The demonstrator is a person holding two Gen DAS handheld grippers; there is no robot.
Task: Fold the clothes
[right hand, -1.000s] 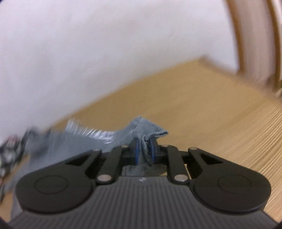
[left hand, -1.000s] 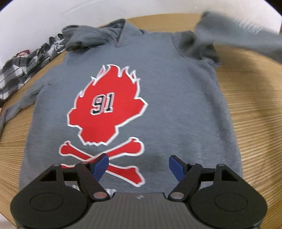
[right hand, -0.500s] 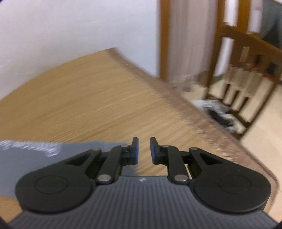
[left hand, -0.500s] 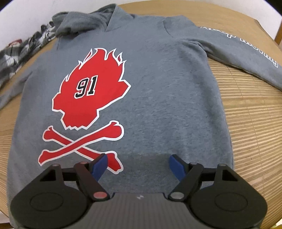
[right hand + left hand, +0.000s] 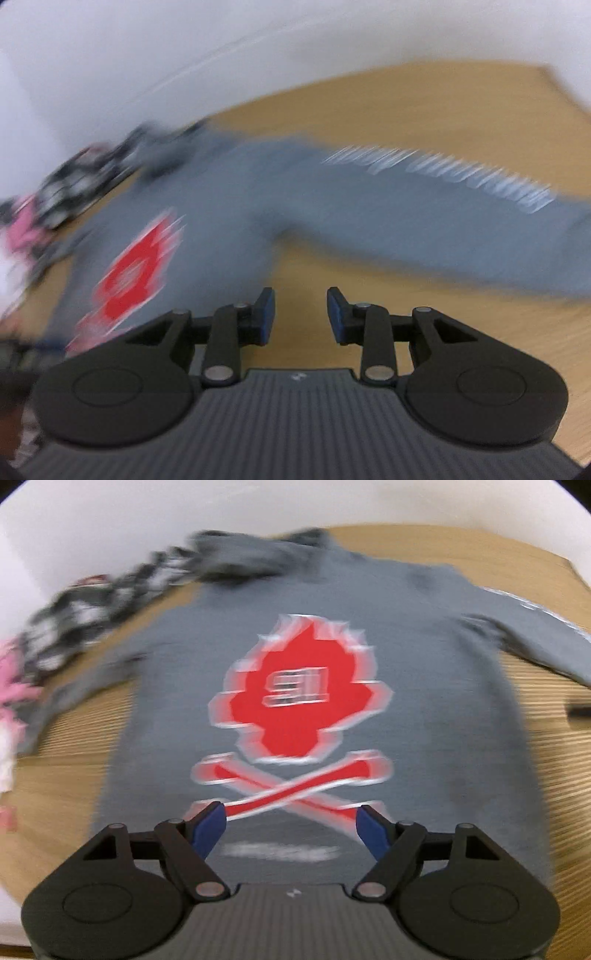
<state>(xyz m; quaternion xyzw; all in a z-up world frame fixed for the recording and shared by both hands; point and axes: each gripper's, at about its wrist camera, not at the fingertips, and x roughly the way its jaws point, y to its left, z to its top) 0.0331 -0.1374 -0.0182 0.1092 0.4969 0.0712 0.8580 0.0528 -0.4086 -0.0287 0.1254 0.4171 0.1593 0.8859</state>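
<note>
On the table (image 5: 576, 572) lies a hoodie (image 5: 424, 686); left tool (image 5: 291, 818) released; right tool (image 5: 300, 314) just been opening, empty.

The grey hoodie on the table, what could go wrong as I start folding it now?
The grey hoodie lies flat with its lettered sleeve stretched out sideways, so folding the body first may trap it crooked. The plaid garment touches the hood and could get dragged along.
</note>
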